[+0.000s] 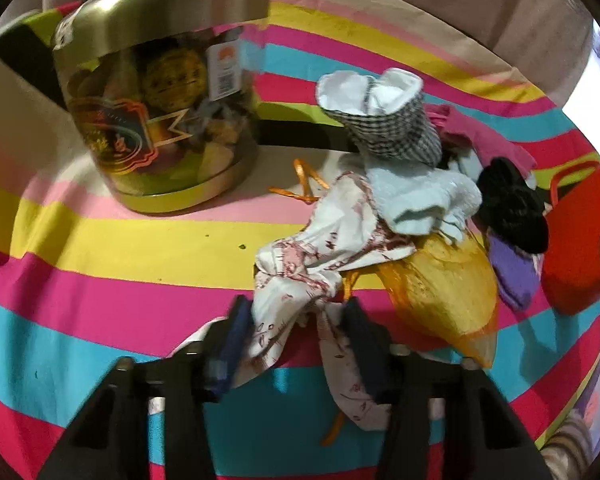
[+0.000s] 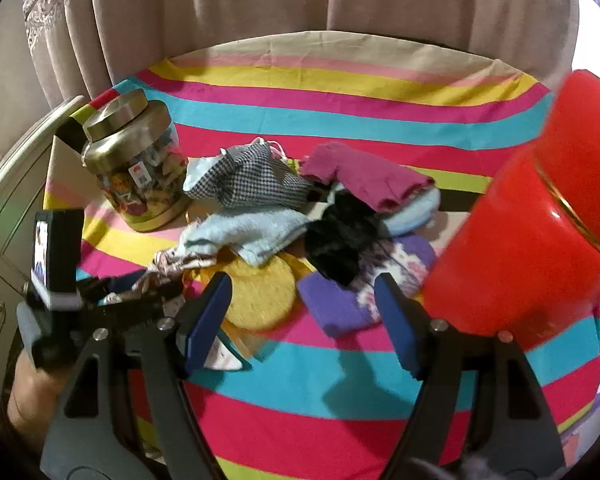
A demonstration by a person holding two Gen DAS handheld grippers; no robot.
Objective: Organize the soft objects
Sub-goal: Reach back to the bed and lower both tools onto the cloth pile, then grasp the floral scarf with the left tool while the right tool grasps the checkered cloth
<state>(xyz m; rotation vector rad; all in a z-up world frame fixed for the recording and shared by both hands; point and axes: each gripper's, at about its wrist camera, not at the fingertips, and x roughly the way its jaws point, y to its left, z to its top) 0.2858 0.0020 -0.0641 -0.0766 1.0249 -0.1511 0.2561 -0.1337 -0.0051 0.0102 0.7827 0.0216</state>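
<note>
A heap of soft items lies on the striped tablecloth. In it are a white cloth with a red print, a light blue towel, a checked pouch, a magenta cloth, a black fuzzy piece, a purple piece and a round yellow sponge. My left gripper is shut on the near end of the printed cloth, which bunches between its pads. My right gripper stands open above the yellow sponge and the purple piece, with nothing between its fingers.
A clear jar with a gold lid stands left of the heap. A red container looms at the right, close to my right gripper. A yellow gauze bag lies beside the printed cloth. Beige curtains hang behind the table.
</note>
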